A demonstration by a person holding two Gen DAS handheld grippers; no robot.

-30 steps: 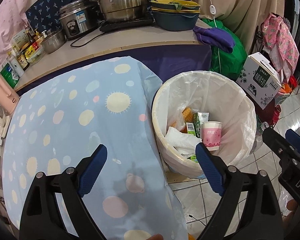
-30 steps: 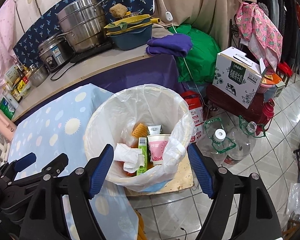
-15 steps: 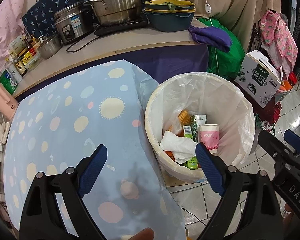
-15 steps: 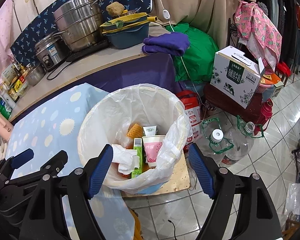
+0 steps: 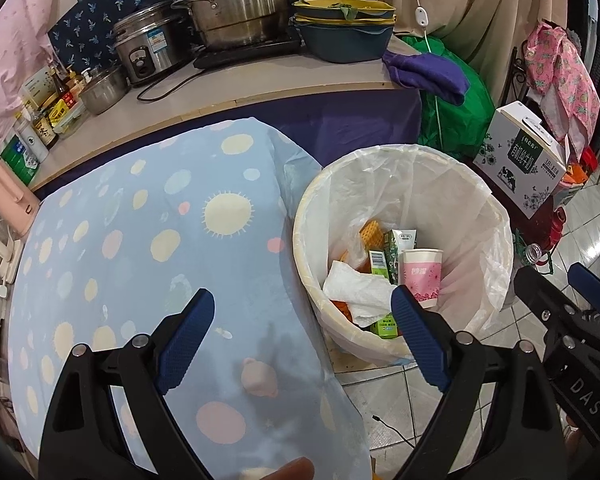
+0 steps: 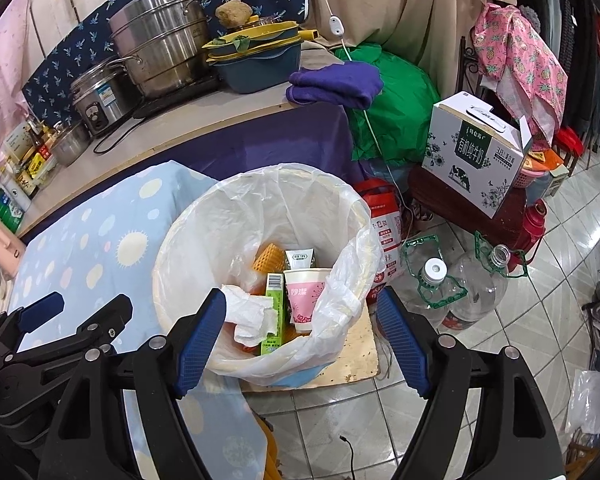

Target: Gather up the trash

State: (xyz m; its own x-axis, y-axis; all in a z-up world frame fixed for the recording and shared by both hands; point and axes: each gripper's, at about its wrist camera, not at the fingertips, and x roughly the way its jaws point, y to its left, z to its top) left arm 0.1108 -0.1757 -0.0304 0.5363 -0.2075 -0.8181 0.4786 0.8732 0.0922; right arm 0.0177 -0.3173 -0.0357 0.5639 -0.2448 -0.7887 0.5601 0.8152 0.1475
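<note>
Left wrist view: the left gripper [image 5: 302, 320] tilts downward, jaws wide and empty, over the blue tablecloth [image 5: 140, 248]; the trash bin [image 5: 404, 248] sits centre-right.

Right wrist view: the right gripper [image 6: 300, 324] angles down, wide and empty, above the trash bin [image 6: 260, 240] at centre.

Glossy pale tiled floor [image 6: 500, 364]; beige curtain [image 6: 400, 12]; cluttered countertop [image 5: 260, 84] against blue patterned backsplash [image 5: 100, 24]

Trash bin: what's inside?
In the bin: a pink paper cup, green cartons, crumpled tissue, an orange waffle-textured piece, a white tube. Anything beneath them is covered.
</note>
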